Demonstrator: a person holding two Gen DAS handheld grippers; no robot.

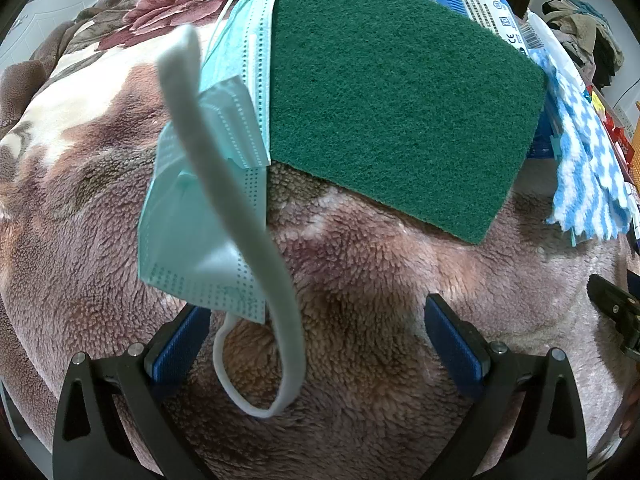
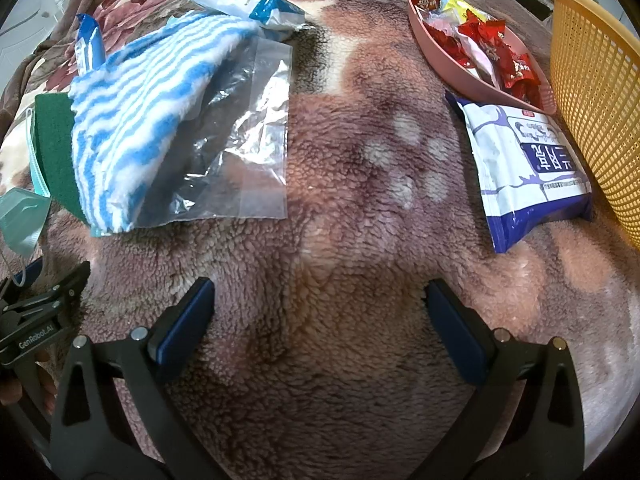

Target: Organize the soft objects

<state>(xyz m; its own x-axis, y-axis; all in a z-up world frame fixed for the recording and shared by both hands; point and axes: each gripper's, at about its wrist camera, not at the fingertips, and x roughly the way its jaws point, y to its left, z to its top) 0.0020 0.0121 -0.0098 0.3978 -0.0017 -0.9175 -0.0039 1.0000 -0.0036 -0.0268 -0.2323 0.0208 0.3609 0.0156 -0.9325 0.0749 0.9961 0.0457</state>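
Both claws are wide open, the left gripper (image 1: 316,332) and right gripper (image 2: 320,312) holding nothing. Biggest risk imo: the surgical mask (image 1: 208,200)'s ear loop (image 1: 256,364) at 6 o'clock snags a left finger (image 1: 180,344), dragging the green scouring pad (image 1: 392,96) at 1 o'clock.

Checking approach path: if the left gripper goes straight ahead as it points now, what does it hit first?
Probably the mask strap looping between the open left gripper fingers, then bare blanket; the green pad lies beyond. Depth is unclear.

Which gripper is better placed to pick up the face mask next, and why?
Left. The left gripper has open jaws with the face mask right ahead, its ear loop between them. The right gripper faces bare blanket.
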